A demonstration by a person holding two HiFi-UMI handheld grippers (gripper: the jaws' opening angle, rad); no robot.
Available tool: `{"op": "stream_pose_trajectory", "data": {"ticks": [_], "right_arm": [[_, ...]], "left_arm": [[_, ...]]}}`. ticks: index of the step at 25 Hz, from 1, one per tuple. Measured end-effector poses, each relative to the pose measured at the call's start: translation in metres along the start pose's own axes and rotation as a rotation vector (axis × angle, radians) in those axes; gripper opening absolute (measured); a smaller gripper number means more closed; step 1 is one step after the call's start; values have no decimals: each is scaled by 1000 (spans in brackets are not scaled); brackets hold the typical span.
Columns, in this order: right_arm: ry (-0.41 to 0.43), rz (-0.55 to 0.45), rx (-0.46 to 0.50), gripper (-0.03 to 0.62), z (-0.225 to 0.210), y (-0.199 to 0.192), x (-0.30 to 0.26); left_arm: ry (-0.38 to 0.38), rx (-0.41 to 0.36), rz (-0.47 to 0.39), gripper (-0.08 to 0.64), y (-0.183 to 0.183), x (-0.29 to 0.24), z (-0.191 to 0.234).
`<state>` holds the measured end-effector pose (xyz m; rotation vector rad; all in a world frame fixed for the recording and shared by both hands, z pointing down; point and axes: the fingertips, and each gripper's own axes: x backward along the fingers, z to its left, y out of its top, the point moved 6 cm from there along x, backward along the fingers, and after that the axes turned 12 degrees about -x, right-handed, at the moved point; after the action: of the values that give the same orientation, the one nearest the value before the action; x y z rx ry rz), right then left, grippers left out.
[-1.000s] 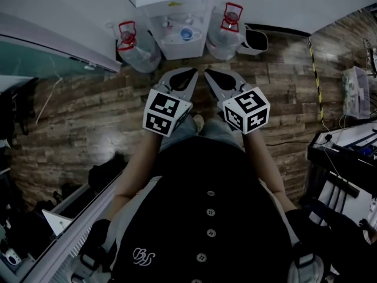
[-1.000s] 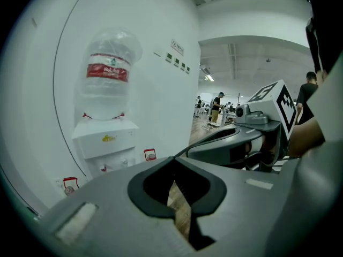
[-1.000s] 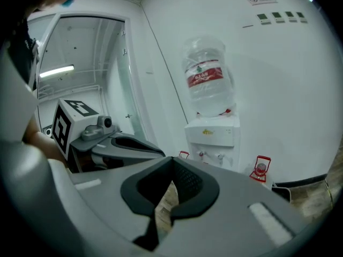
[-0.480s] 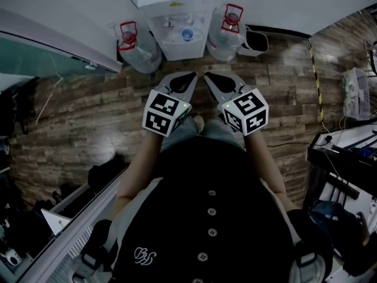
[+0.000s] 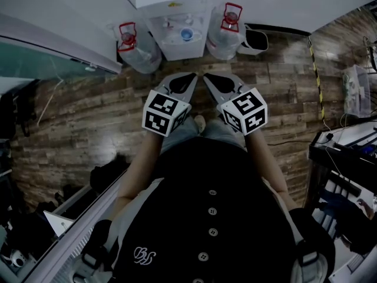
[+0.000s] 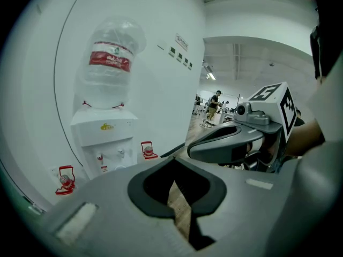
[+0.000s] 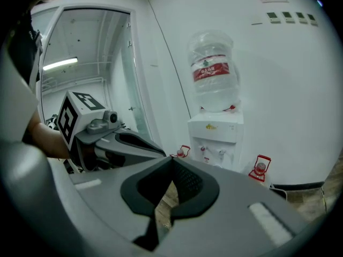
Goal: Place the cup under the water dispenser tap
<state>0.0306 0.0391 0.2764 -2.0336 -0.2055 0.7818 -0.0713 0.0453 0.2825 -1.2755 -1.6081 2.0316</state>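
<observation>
while the person stood facing the water dispenser [image 5: 168, 13], left gripper [image 5: 191, 75] and right gripper [image 5: 207, 76] had their jaws closed on nothing. the blue cup [image 5: 186, 34] sat on its tray by the taps. the bottle's red label [image 7: 210, 68] was unreadable.

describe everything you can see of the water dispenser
The water dispenser is a white, plastic-looking floor unit, upright against the white wall. An inverted clear bottle with a red label sits on top. Below a yellow mark on its front is a recess with two small taps. The head view shows a round blue thing there, too small to identify. Clear jugs with red handles stand close on both sides.
</observation>
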Motion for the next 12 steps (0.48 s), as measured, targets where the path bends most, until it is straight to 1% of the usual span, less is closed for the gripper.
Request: {"op": "stream_pose_trajectory", "data": {"ticks": [8, 12], "right_arm": [[-3, 14, -7, -2, -2, -3, -5], [-9, 14, -9, -2, -2, -2, -7]], "left_arm": [[1, -3, 13, -3, -5, 3, 4], [-3, 22, 13, -3, -6, 4, 6]]}}
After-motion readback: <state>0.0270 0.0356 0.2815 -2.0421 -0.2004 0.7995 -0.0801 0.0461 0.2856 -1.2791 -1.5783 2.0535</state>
